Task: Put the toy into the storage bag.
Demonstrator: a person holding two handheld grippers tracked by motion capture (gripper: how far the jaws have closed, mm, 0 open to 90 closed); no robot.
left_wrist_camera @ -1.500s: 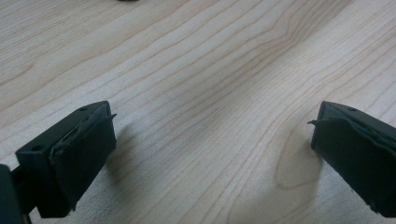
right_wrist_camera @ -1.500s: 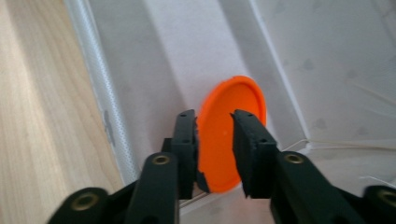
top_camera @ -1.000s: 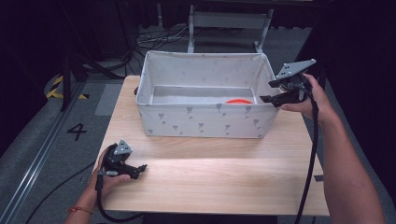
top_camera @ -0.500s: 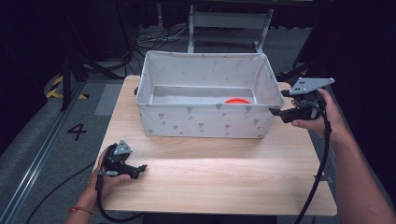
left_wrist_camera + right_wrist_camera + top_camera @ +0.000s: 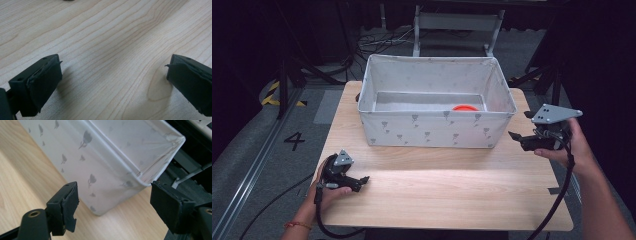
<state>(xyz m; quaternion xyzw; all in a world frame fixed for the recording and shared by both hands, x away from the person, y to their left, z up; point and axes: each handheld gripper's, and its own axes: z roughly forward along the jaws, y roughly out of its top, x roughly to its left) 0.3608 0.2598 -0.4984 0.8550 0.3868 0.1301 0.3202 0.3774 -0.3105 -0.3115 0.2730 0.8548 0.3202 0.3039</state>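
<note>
The orange disc (image 5: 465,107) lies inside the fabric bin (image 5: 437,131), toward its right end. The right gripper (image 5: 518,138), near the table's (image 5: 452,195) right edge, has just been opening, jaws wide and empty; it is best kept clear of the bin wall. The left gripper (image 5: 360,180) rests open and empty at the front-left corner.

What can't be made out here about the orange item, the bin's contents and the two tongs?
- Orange item: high view, the fabric bin's front wall hides its lower part; shape unclear.
- Bin floor nearest the person: high view, hidden by that wall.
- Bin interior: right gripper view, the side wall blocks it.
- Left tongs: too small in high view.
- Right tongs: far jaw hard to separate there.
</note>
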